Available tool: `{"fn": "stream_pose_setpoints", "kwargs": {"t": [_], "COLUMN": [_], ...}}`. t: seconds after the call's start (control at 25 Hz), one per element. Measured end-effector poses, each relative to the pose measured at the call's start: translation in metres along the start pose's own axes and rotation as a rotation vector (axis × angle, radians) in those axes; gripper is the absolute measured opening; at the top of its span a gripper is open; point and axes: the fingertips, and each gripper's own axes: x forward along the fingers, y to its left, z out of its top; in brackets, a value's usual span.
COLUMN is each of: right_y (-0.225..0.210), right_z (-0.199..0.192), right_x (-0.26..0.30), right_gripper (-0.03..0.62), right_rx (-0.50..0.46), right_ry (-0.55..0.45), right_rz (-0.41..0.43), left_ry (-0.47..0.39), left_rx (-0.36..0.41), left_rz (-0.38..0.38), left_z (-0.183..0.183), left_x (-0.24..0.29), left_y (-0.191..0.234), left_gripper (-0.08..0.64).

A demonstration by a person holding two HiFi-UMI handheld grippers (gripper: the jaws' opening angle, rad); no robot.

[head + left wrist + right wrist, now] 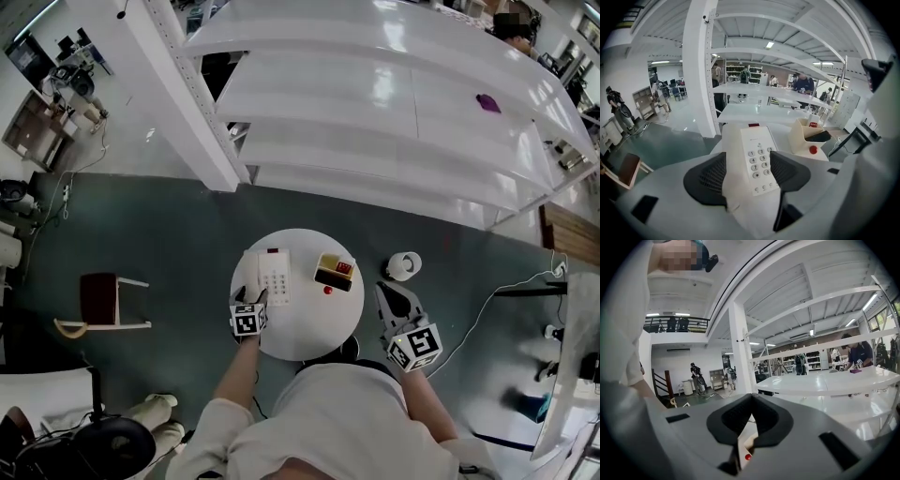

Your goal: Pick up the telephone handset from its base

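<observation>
A white telephone (276, 275) lies on the round white table (300, 333). Its handset (252, 272) rests in the base along the left side of the keypad. My left gripper (251, 298) is at the phone's near end. In the left gripper view that gripper (749, 176) is open, and its dark pads (710, 178) straddle the handset (733, 152) and the keypad (759, 161) without visibly pressing on them. My right gripper (389, 298) hangs off the table's right edge. In the right gripper view its jaws (749, 437) meet with nothing held.
A yellow box (335, 270) with a red die in it and a small red ball (327, 290) sit on the table right of the phone. A white cup-like object (405, 265) stands on the floor at right, and a chair (103, 300) at left. White shelving (394, 122) rises behind.
</observation>
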Motion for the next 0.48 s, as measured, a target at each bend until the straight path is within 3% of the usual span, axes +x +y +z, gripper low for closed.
{"fn": "stream_pose_setpoints", "kwargs": {"t": [0.12,0.32,0.48], "right_y": [-0.001,-0.001,-0.004], "right_z": [-0.005,-0.012,-0.016], "right_x": [0.0,-0.002,-0.004], "right_gripper": [0.008,0.008,0.008], "right_rx": [0.008,0.009,0.006], "right_ry": [0.013,0.029,0.04], "right_rz": [-0.005,-0.003,-0.005], "left_ry": [0.003,0.052,0.071], "left_rx": [-0.005,-0.083,-0.092], "left_rz": [0.019,-0.043,0.022], "left_z": [0.003,-0.002,-0.002], "left_x": [0.006,0.023,0.033], "left_y": [0.007,0.007,0.019], "left_gripper": [0.291,0.291,0.291]}}
